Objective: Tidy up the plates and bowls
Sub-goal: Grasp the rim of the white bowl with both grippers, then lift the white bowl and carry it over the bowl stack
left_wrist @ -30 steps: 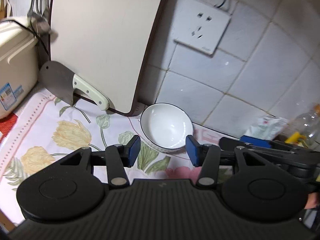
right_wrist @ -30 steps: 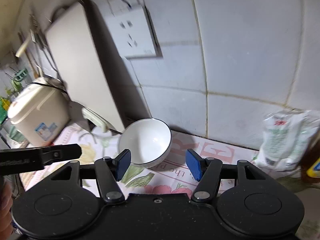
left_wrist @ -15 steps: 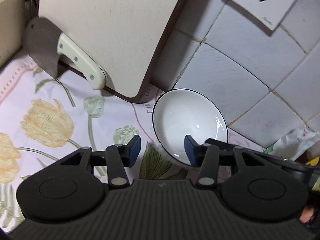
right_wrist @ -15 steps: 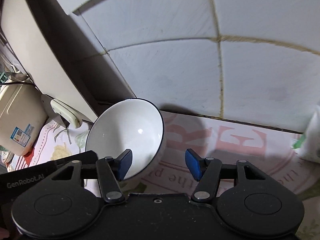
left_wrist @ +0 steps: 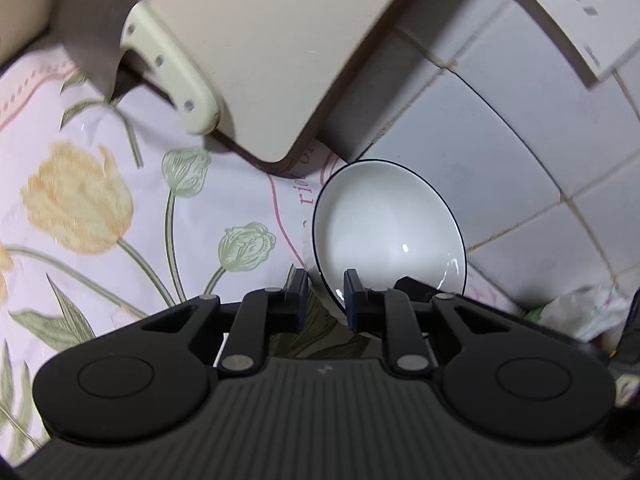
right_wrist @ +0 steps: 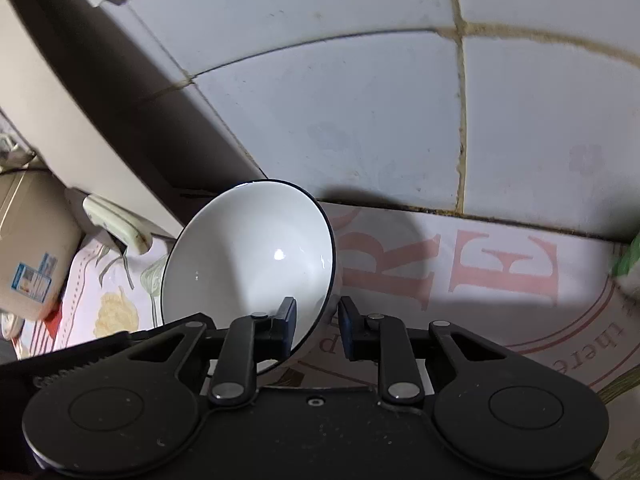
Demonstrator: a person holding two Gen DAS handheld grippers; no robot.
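A white bowl [left_wrist: 384, 236] with a thin dark rim stands on the floral cloth close to the tiled wall; it also shows in the right wrist view [right_wrist: 248, 264]. My left gripper [left_wrist: 325, 300] has closed on the bowl's near left rim, one pad inside and one outside. My right gripper [right_wrist: 316, 326] has closed on the bowl's near right rim, its left pad inside the bowl and its right pad outside. The bowl looks tilted toward the cameras.
A beige cutting board [left_wrist: 256, 40] leans on the wall left of the bowl, with a cleaver [left_wrist: 132, 52] propped against it. A rice cooker [right_wrist: 32, 240] stands far left. A wall socket [left_wrist: 576, 12] is above. A plastic bag [left_wrist: 580, 312] lies at the right.
Both grippers moved forward to the bowl and narrowed from wide open onto its rim, left on the left side, right on the right side.
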